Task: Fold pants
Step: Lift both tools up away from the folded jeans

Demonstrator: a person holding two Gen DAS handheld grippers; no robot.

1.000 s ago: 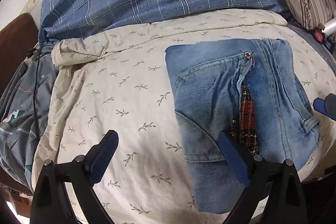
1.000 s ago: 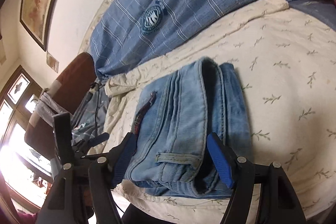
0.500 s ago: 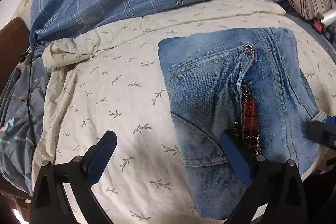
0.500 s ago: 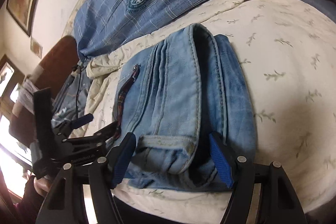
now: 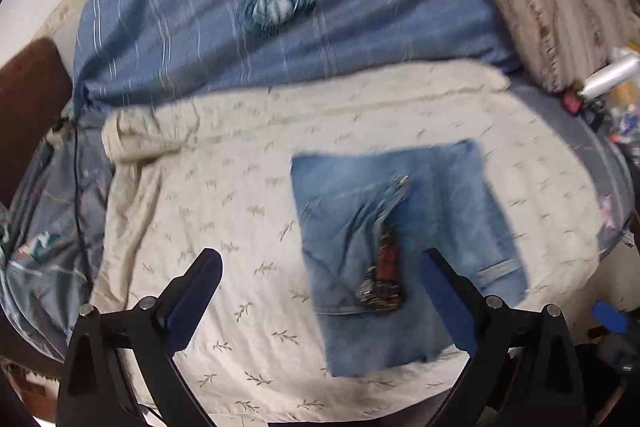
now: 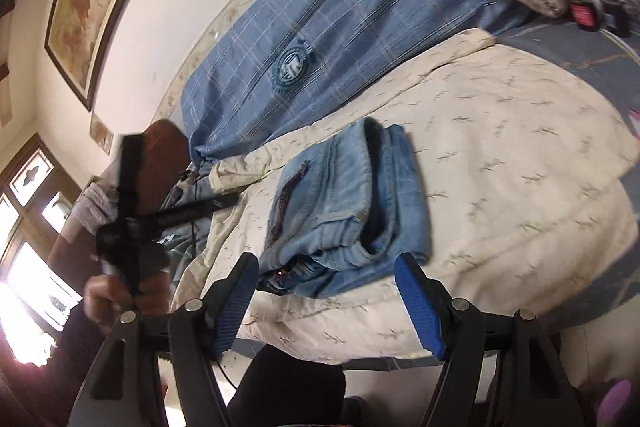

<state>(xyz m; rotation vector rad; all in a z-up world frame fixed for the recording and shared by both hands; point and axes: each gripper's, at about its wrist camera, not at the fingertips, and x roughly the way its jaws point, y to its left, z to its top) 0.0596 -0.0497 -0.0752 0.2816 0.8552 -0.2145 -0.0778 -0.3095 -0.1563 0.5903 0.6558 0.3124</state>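
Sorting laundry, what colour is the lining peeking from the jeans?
Red plaid lining, clearest in the left wrist view.

Two black hand-held grippers with blue finger pads

The left gripper [image 5: 320, 303] has matte black angular arms, smooth dark-blue pads and round silver screws at the joints; the right gripper [image 6: 326, 301] matches it, though its brighter blue pads [image 6: 420, 311] are ribbed; a bare-skinned hand [image 6: 120, 291] shows around a black handle; dark clothing lies below

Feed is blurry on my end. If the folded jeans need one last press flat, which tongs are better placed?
Probably the right tongs: open, empty, straddling the near edge of the folded jeans. The left tongs, also open, sit offset, mostly over the cream sheet.
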